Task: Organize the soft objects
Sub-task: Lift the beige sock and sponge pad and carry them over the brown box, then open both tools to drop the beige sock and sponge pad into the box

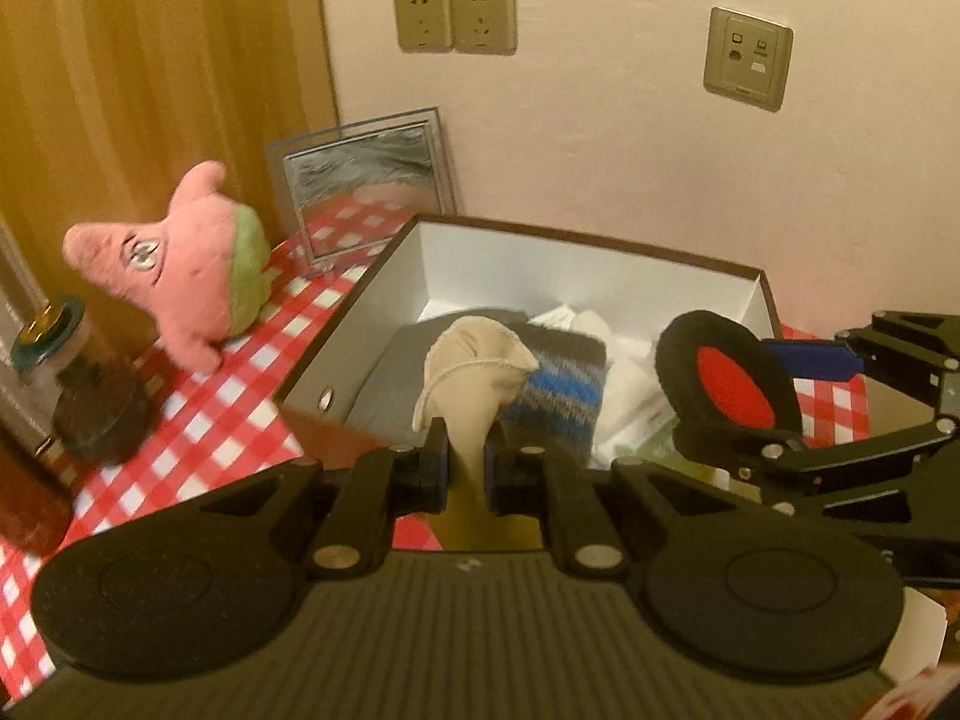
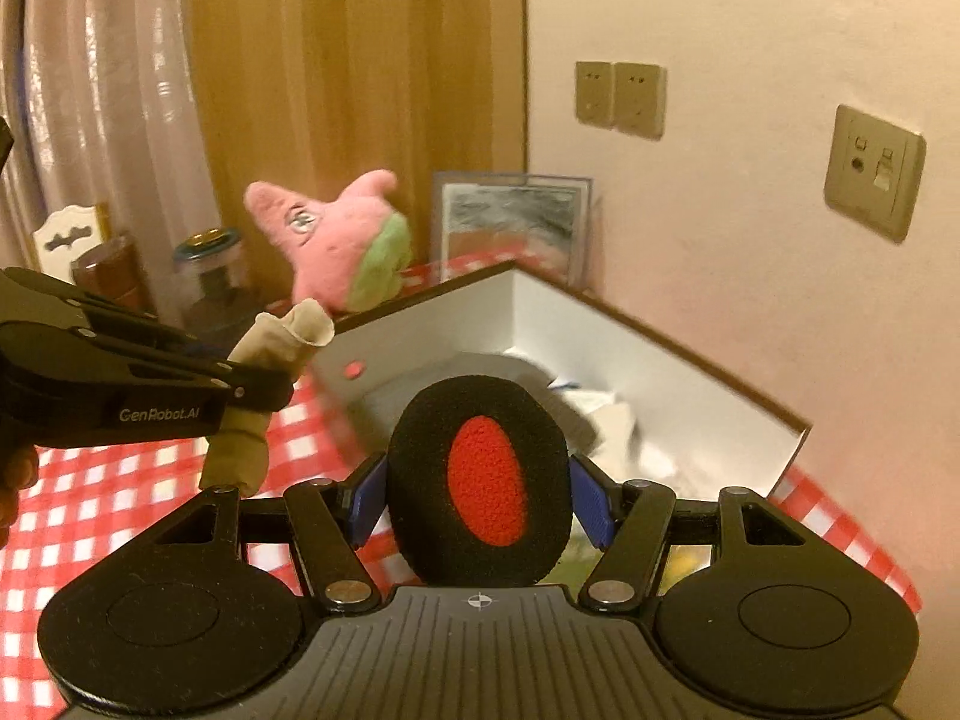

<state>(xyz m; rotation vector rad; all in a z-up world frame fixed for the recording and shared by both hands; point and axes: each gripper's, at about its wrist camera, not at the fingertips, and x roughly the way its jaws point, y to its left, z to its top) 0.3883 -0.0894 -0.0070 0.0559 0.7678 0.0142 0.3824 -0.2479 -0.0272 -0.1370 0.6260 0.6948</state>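
Observation:
My left gripper [image 1: 467,459] is shut on a beige sock [image 1: 474,378], held above the near edge of an open white box [image 1: 528,252]; the sock also shows in the right wrist view [image 2: 288,336]. My right gripper [image 2: 480,495] is shut on a black pad with a red centre [image 2: 480,480], held just in front of the box [image 2: 600,324]; the pad also shows in the left wrist view [image 1: 729,381]. Inside the box lie a blue and grey knit piece [image 1: 561,384] and white cloths [image 1: 624,360]. A pink star plush [image 1: 180,276] stands on the table left of the box.
The table has a red and white checked cloth [image 1: 198,420]. A framed picture [image 1: 366,180] leans on the wall behind the box. A glass jar [image 1: 51,342] and a dark round object [image 1: 99,414] stand at the left edge. Wall sockets [image 1: 456,18] are above.

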